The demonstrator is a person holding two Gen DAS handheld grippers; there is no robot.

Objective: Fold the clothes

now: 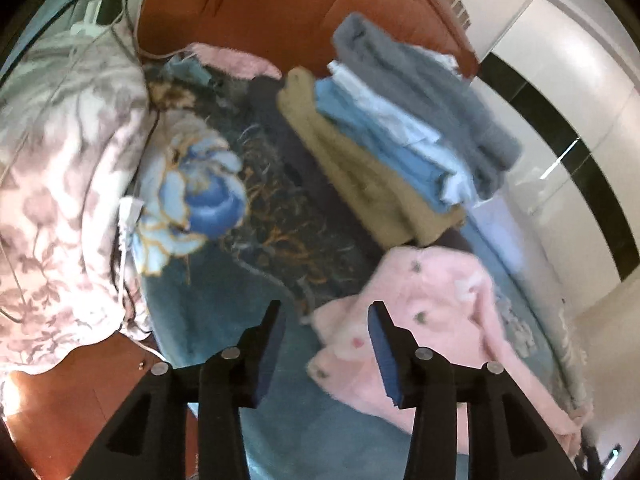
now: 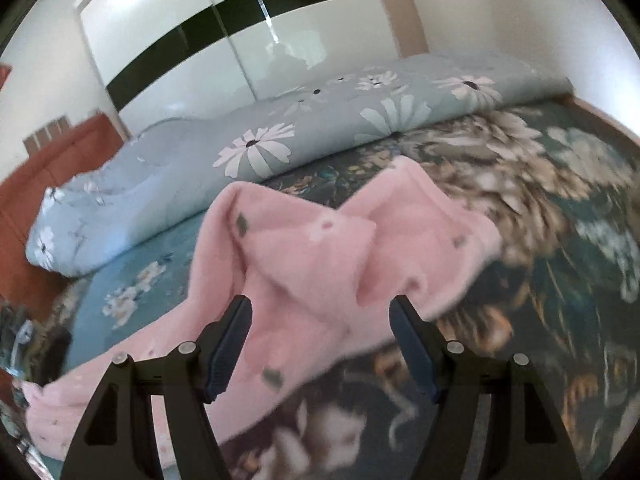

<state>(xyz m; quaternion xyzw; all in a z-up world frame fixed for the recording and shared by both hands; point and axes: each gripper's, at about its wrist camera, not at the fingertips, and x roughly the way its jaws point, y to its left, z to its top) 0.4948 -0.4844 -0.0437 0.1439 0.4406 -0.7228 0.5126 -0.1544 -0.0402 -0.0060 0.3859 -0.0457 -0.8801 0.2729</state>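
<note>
Both jaws gaping apart: left gripper (image 1: 328,316) and right gripper (image 2: 320,312) hovering over pink garment (image 2: 320,248), gripping nothing. Garment lying crumpled on bed (image 2: 560,280), near folded stack (image 1: 400,140).

A dark teal bedspread (image 2: 560,264) printed with large flowers covers the bed. Along its far edge lies a rolled pale blue quilt (image 2: 248,168) with white daisies. A red-brown headboard (image 1: 272,4) stands at the head of the bed, and a pillow (image 1: 60,152) in a grey-pink floral print rests just beside it. A glossy white wardrobe (image 2: 192,28) with 1 black stripe stands behind the quilt.
</note>
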